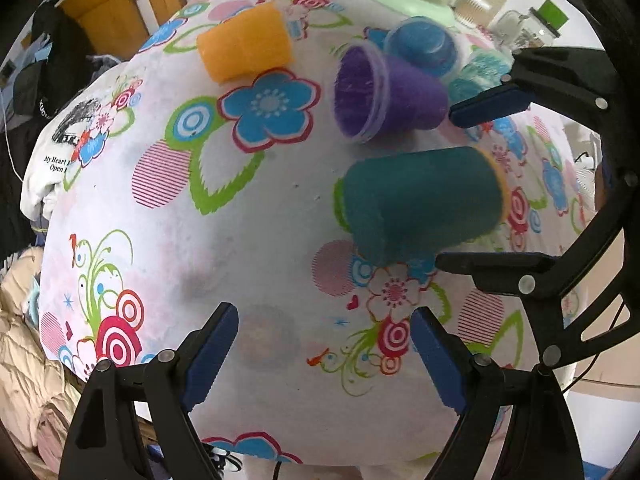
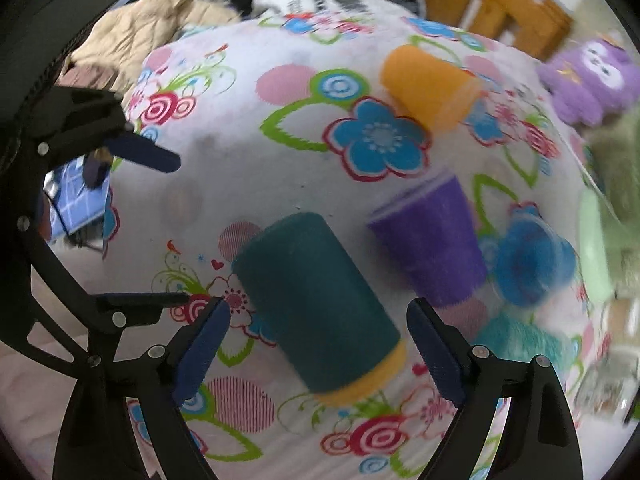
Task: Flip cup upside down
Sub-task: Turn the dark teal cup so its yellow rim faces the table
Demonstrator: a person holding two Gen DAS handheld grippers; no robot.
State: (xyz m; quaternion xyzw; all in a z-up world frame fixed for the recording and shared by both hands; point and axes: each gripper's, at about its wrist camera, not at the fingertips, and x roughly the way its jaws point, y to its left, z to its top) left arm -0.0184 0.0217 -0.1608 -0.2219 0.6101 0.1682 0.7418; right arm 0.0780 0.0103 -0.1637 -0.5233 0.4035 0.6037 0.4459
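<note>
Teal cup (image 2: 316, 304) lies on its side, low centre of the right wrist view; nothing flipped yet.
Your right gripper (image 2: 318, 354) straddles it, released; left gripper (image 1: 324, 354) released, empty.

The right claw (image 2: 318, 354) stands wide open, its blue fingers either side of a dark teal cup (image 2: 316, 304) lying on its side on the flowered table (image 2: 248, 184) (yellow rim nearest). Just right of it lies a purple cup (image 2: 432, 236), a blurred blue cup (image 2: 528, 264) beyond, an orange cup (image 2: 430, 84) farther off.
</note>
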